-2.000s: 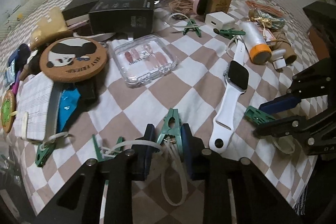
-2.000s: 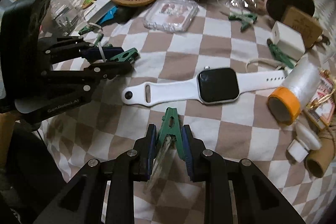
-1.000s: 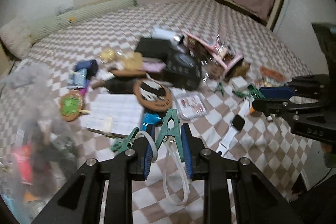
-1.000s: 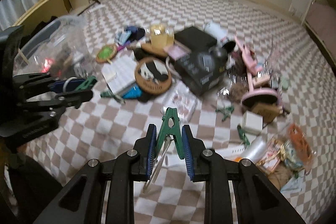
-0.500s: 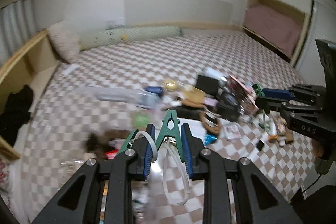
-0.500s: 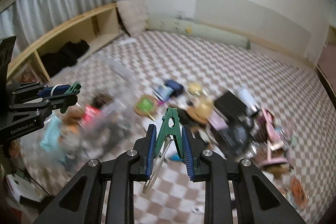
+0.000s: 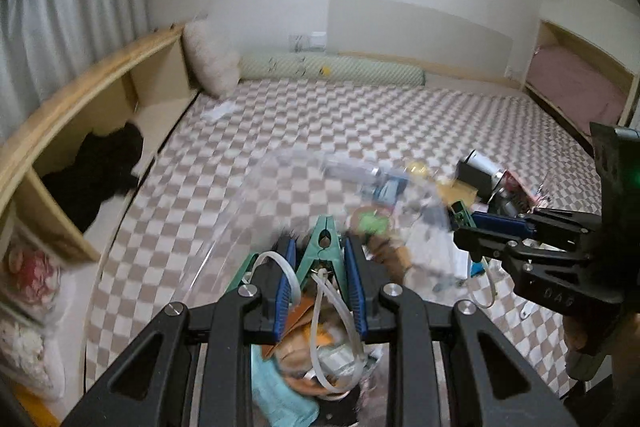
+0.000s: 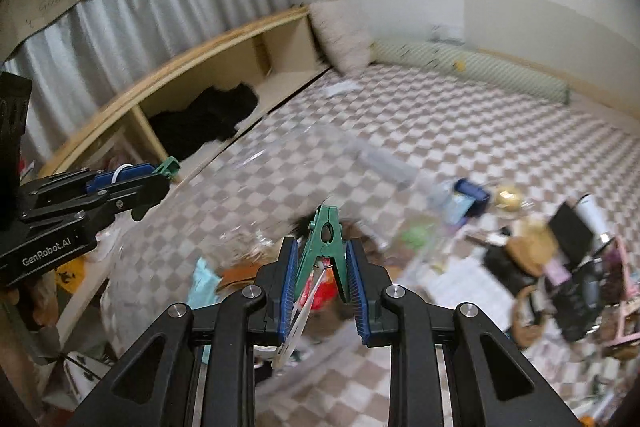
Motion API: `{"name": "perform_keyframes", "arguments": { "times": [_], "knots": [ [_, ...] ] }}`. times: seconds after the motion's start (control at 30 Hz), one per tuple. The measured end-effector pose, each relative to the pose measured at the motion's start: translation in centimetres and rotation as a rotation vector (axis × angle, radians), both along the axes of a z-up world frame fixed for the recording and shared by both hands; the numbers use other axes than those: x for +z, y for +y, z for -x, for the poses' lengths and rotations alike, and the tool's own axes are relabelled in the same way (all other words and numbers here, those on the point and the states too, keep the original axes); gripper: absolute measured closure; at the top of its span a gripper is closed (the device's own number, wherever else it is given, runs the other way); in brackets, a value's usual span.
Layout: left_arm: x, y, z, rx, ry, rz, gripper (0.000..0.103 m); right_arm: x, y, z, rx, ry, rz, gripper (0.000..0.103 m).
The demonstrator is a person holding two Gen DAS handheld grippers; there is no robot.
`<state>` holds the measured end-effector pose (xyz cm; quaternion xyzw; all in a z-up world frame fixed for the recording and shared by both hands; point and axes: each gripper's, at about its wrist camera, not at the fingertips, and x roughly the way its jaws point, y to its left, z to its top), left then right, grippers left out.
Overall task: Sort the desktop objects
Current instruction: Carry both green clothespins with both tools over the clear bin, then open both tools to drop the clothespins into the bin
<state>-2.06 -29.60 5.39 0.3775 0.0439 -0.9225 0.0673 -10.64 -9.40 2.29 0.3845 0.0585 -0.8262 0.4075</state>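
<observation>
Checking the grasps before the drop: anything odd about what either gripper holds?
Yes: the left gripper pinches two green clips plus trailing white ties; the right gripper holds one green clip.

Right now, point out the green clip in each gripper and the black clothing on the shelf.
Left gripper's green clip (image 7: 325, 245), left wrist view, hinge.
Right gripper's green clip (image 8: 326, 235), right wrist view, hinge.
Black clothing (image 8: 204, 119), right wrist view, middle.

clip (image 7: 325, 247): green plastic | shelf (image 8: 224, 47): pale wood | bin (image 7: 256, 203): clear plastic
</observation>
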Motion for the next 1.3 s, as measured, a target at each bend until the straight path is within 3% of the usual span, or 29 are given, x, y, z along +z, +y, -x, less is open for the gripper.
{"name": "perform_keyframes", "arguments": {
  "times": [0.2, 0.4, 0.63, 0.87, 0.9, 0.93, 1.0, 1.23, 1.27, 1.3],
  "knots": [
    [-5.7, -2.6, 0.4, 0.047, -0.13, -0.057, 0.077, -3.9, -3.2, -0.8, 0.044, -0.106, -0.008, 0.077],
    [-9.2, -2.0, 0.8, 0.041, -0.21, -0.044, 0.077, -6.9, -5.1, -1.6, 0.065, -0.161, -0.059, 0.077],
    [-10.9, -2.6, 1.0, 0.041, -0.244, -0.076, 0.077, -7.8, -6.3, -2.6, 0.085, -0.14, -0.11, 0.077],
    [-10.6, -2.8, 0.7, 0.031, -0.254, -0.083, 0.077, -8.4, -6.7, -2.7, 0.086, -0.137, -0.12, 0.077],
    [-10.4, -2.8, 0.6, 0.035, -0.249, -0.081, 0.064, -8.4, -6.7, -2.7, 0.086, -0.139, -0.117, 0.077],
    [-10.2, -2.8, 0.5, 0.038, -0.244, -0.079, 0.04, -8.4, -6.7, -2.6, 0.087, -0.146, -0.112, 0.077],
    [-9.7, -2.9, 0.3, 0.045, -0.234, -0.074, 0.026, -8.3, -6.6, -2.4, 0.09, -0.159, -0.101, 0.077],
    [-8.3, -3.0, -0.4, 0.074, -0.202, -0.049, 0.026, -8.1, -6.8, -2.8, 0.088, -0.131, -0.135, 0.077],
    [-8.2, -2.9, -0.5, 0.081, -0.2, -0.037, 0.026, -8.1, -6.8, -2.9, 0.081, -0.117, -0.141, 0.072],
    [-8.1, -2.9, -0.6, 0.089, -0.197, -0.026, 0.026, -7.9, -6.7, -3.0, 0.067, -0.096, -0.149, 0.051]
  ]
}}
